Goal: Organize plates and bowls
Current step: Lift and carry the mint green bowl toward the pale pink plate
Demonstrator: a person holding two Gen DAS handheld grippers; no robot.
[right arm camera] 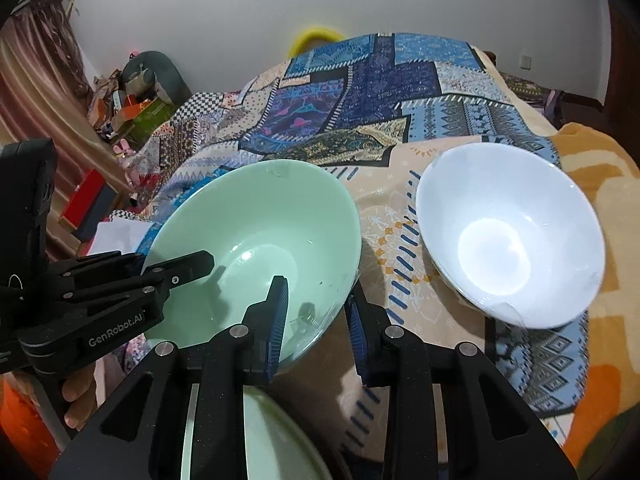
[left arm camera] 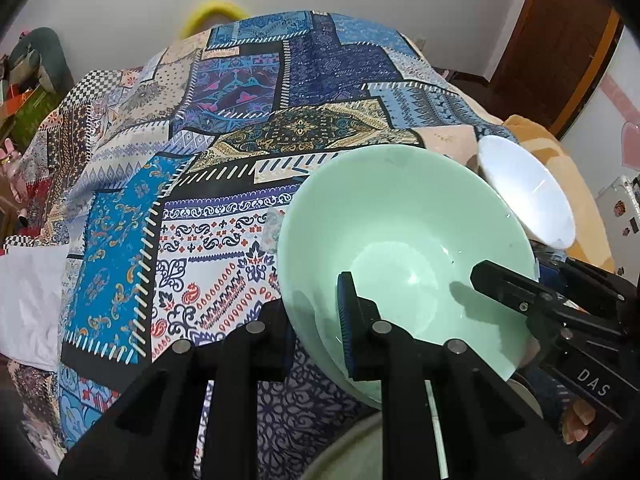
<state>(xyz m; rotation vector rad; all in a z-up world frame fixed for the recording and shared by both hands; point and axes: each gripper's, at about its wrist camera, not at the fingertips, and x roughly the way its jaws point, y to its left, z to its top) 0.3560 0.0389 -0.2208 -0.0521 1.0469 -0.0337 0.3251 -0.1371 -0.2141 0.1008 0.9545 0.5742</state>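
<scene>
both grippers clamp the same green bowl (right arm camera: 256, 240), each on a different stretch of its rim. left gripper (left arm camera: 320, 328): jaws drawn together on the bowl's near wall, the ribbed blue pad inside the bowl and the other finger outside, mostly hidden behind the wall. right gripper (right arm camera: 316, 328): one pad inside the rim, the other outside, pinching the wall between them. the bowl hangs tilted between the two tools, its mouth tipped toward the cameras, above the patchwork bedspread (left arm camera: 248, 92). under the jaws, at the bottom edge of both views, lies the rim of a pale green plate (right arm camera: 276, 440) — probably the spot the bowl came off or is headed for; cannot tell which. white bowl (right arm camera: 512, 240) sits beyond and to the outer side of the right jaws, well apart from the green one, resting tilted on the bedding. judgement on the step: a two-point rim pinch on smooth glazed ware is slippery, so move both hands as one, keep the pinch lines parallel and level the bowl before setting it down — any twist between the hands could pry the rim out of a pad. count: bowls, two (one green, one white); plates, one seen, only partly; grippers, two.
</scene>
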